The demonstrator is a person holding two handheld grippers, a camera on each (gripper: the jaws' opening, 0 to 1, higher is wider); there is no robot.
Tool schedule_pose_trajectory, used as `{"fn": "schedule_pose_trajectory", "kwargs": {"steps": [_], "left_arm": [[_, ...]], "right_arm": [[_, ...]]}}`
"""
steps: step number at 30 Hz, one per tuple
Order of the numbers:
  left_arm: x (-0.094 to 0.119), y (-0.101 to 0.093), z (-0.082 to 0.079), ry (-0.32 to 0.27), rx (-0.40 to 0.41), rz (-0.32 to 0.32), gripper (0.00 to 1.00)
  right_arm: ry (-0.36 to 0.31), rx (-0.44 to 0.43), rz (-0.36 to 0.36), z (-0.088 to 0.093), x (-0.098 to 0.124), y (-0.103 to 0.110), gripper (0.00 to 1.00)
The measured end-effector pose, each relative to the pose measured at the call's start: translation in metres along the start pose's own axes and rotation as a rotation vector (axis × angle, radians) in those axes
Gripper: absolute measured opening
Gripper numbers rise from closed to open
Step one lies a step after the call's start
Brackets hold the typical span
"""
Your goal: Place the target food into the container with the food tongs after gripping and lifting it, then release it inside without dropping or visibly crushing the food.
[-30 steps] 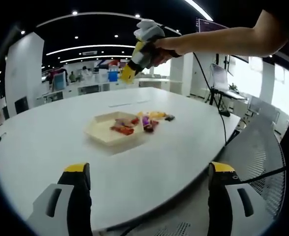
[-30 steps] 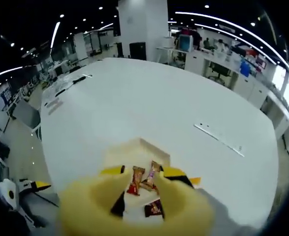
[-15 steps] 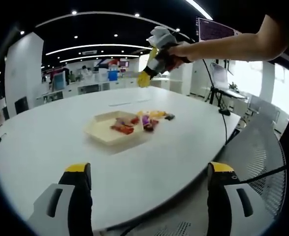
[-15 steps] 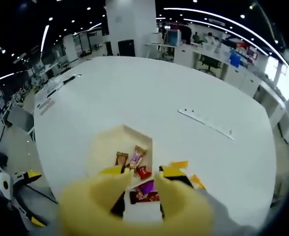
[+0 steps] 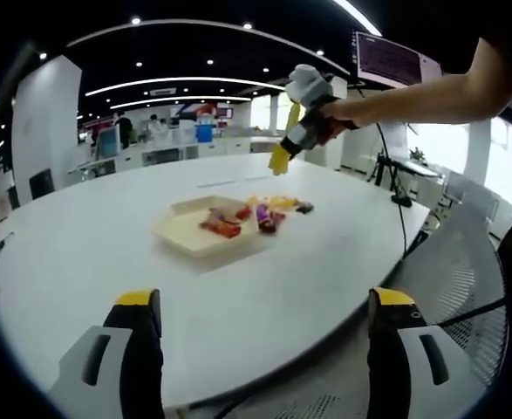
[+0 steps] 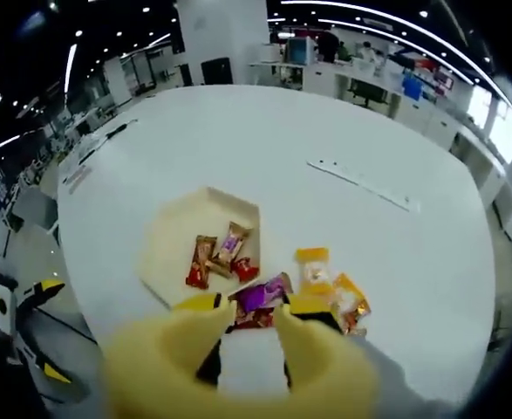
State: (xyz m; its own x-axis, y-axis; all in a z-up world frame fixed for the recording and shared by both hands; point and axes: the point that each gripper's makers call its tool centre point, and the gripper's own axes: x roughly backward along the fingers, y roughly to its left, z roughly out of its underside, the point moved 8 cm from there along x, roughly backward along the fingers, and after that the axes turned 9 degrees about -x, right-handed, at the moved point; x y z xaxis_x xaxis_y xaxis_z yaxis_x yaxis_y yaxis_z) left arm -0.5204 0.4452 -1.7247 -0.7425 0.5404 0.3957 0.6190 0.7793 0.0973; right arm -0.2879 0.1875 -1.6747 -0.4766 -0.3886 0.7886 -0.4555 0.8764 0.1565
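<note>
White desk [image 5: 81, 262] carries tray [image 6: 164, 253] with wrapped snacks [image 6: 219, 257]. Right tool [image 6: 249, 316] (yellow tongs, parted) just above purple packet [image 6: 260, 297]. Left tool [image 5: 264, 301] released, well back.

One tray [image 6: 173, 240], three snack packets inside, four outside on one table [image 6: 325, 131]

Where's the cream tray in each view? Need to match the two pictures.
Left gripper view: the cream tray sits mid-frame on the white table, left of the loose snack packets.
Right gripper view: the cream tray is left of centre, above the yellow tongs, with three packets inside.
Shared landmark: the purple packet lying just outside the tray's edge.
</note>
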Motion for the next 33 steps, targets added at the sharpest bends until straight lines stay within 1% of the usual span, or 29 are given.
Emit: {"fn": "schedule_pose_trajectory", "kwargs": {"steps": [3, 7, 10, 15, 21, 33], "left_arm": [[0.0, 0.0, -0.001, -0.008, -0.01, 0.0, 0.94], [0.0, -0.001, 0.0, 0.0, -0.012, 0.003, 0.95], [0.0, -0.001, -0.001, -0.006, -0.005, 0.003, 0.95], [0.0, 0.0, -0.001, -0.009, 0.003, -0.007, 0.95], [0.0, 0.002, -0.001, -0.009, 0.02, -0.023, 0.94], [-0.001, 0.003, 0.001, 0.012, 0.009, -0.035, 0.94]], "right_arm": [[0.007, 0.009, 0.019, 0.011, -0.005, -0.009, 0.27], [0.034, -0.014, 0.028, 0.027, -0.008, -0.022, 0.27], [0.05, -0.033, 0.046, 0.042, -0.005, -0.033, 0.27], [0.064, -0.063, 0.077, 0.054, 0.001, -0.055, 0.27], [0.072, -0.074, 0.108, 0.058, 0.003, -0.075, 0.27], [0.084, -0.092, 0.147, 0.053, -0.007, -0.102, 0.27]]}}
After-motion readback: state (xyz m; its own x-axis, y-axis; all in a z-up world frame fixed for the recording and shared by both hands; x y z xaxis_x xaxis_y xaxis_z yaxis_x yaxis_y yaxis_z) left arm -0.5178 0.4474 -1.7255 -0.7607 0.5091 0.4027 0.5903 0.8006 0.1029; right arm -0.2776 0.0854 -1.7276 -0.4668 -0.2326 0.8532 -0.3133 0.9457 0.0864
